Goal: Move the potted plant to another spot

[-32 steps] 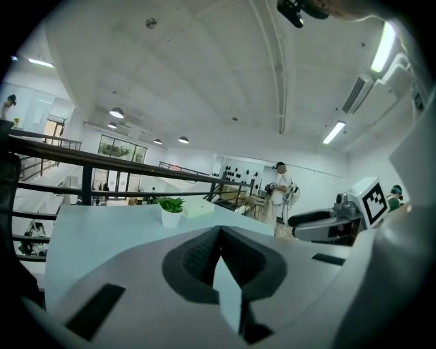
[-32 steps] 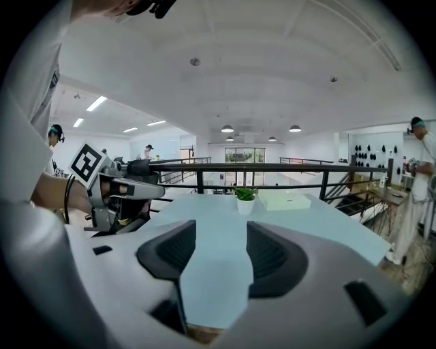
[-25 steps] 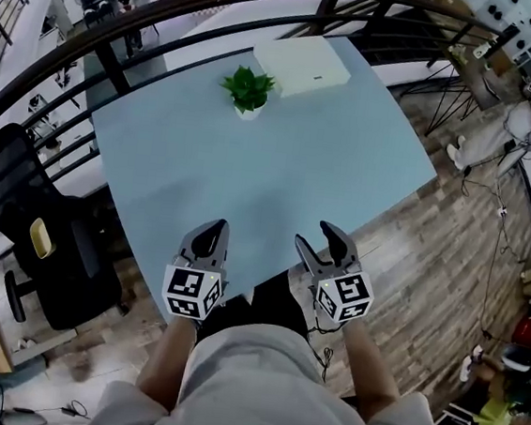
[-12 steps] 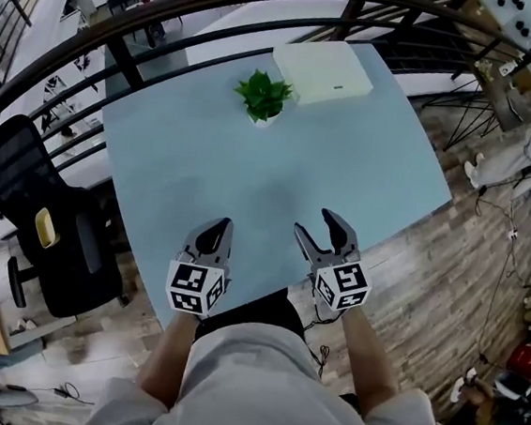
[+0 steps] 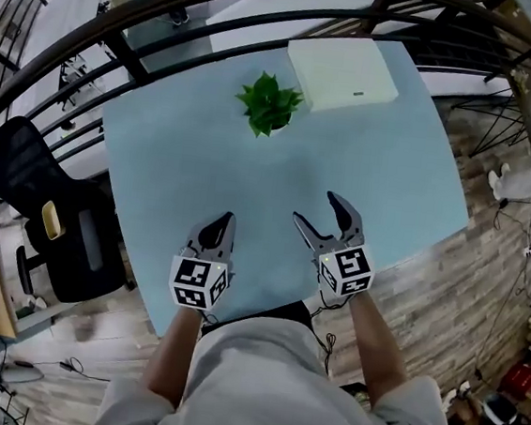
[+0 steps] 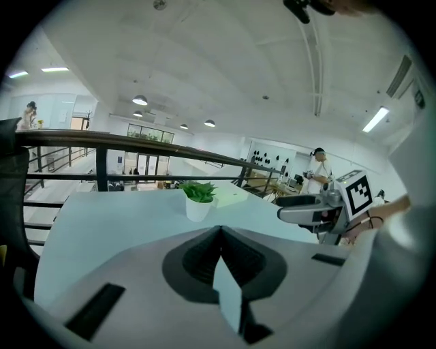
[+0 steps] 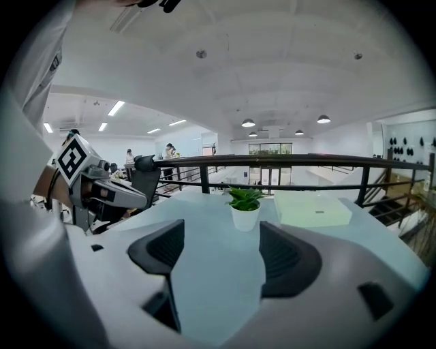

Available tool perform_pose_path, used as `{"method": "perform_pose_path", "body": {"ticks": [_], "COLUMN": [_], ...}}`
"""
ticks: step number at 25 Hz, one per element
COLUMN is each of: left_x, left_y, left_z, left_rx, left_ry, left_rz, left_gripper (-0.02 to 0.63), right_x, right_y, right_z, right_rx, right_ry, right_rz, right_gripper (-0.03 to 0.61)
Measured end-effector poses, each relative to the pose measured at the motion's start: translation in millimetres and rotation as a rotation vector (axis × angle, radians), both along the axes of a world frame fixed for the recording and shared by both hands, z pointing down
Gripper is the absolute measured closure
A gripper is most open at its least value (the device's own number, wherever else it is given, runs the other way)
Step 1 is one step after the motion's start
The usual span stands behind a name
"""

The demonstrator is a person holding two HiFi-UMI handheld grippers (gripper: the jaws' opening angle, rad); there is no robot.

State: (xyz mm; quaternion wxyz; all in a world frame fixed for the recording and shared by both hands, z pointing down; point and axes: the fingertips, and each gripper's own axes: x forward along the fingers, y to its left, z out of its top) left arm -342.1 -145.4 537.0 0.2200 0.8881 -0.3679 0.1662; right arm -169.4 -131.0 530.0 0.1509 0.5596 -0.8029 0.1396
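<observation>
A small green potted plant [image 5: 271, 105] in a white pot stands at the far side of the pale blue table [image 5: 194, 171]. It shows ahead in the left gripper view [image 6: 198, 198] and straight ahead in the right gripper view [image 7: 244, 205]. My left gripper [image 5: 220, 227] hovers over the table's near edge, jaws shut with nothing between them [image 6: 219, 235]. My right gripper [image 5: 320, 211] is beside it, its jaws opening and empty [image 7: 221, 255]. Both are well short of the plant.
A flat white box [image 5: 342, 72] lies on the table's far right corner, just right of the plant. A dark curved railing [image 5: 174, 4] runs behind the table. A black office chair [image 5: 51, 232] stands at the left. Wooden floor lies to the right.
Both grippers have moved forward over the table toward the plant. The right gripper's jaws have spread wider. The plant has stayed in place.
</observation>
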Motion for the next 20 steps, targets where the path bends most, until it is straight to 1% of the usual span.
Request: {"method": "perform_pose_path", "body": {"ticks": [9, 16, 20], "left_x": [29, 37, 35], "left_y": [-45, -74, -79], "left_z": [39, 65, 77], "left_rx": [-0.074, -0.106, -0.129], "left_ry": [-0.057, -0.086, -0.107], "left_rz": [-0.076, -0.138, -0.172], "left_gripper": [0.601, 0.601, 0.601], "right_x": [13, 13, 9], "right_y": [-78, -132, -155], "right_z": [43, 67, 78], "right_rx": [-0.039, -0.033, -0.031], "right_ry": [-0.008, -0.003, -0.017], "right_rz": [-0.144, -0.221, -0.259], "right_gripper": [0.207, 0.189, 0.178]}}
